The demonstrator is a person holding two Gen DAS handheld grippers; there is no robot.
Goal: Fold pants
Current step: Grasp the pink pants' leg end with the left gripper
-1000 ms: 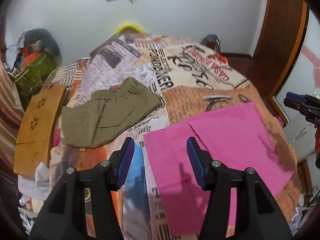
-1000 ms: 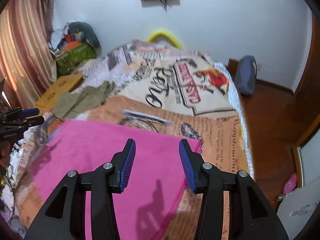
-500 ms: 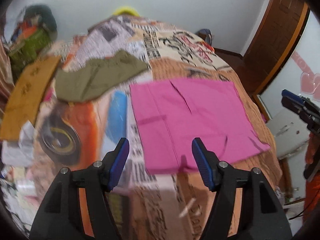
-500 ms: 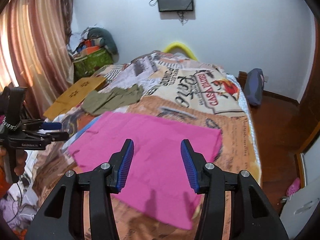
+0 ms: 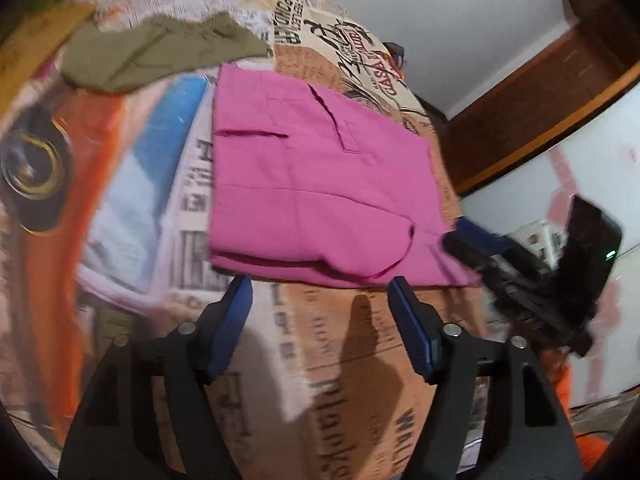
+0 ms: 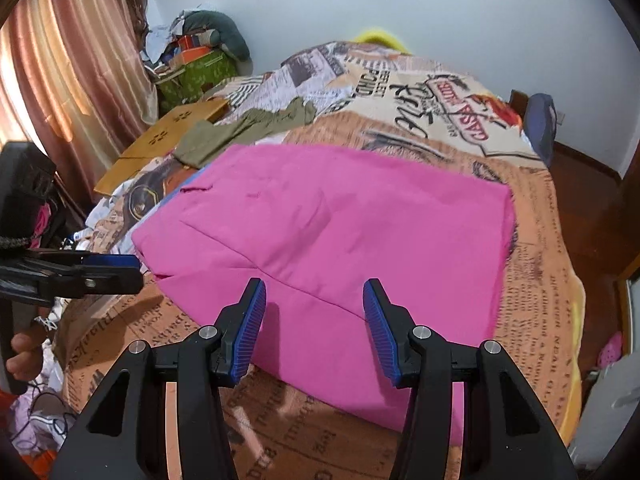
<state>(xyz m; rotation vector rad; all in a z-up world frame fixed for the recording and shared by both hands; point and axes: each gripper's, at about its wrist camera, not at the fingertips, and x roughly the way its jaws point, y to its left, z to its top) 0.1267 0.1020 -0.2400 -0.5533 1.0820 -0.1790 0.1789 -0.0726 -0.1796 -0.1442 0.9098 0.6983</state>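
Note:
Pink pants (image 5: 320, 184) (image 6: 340, 224) lie flat and folded on the printed bedspread (image 5: 340, 360) (image 6: 532, 208). My left gripper (image 5: 320, 286) hovers just short of their near edge, its jaws opening, with nothing between the blue pads. The right gripper (image 6: 314, 292) hangs open over the near pink edge, not touching the cloth. Each gripper appears in the other's view: the right gripper (image 5: 476, 240) by the pants' right corner, the left gripper (image 6: 116, 264) beside their left corner.
Olive-green pants (image 5: 160, 52) (image 6: 240, 132) lie crumpled beyond the pink ones. A wooden board (image 6: 160, 144) rests at the bed's left side near piled clutter (image 6: 192, 56) and a curtain (image 6: 72, 60). A wooden door frame (image 5: 560, 80) stands to the right.
Both grippers came down and closer to the bed, so the pink pants fill more of each view. The left gripper rolled and its jaws spread wider.

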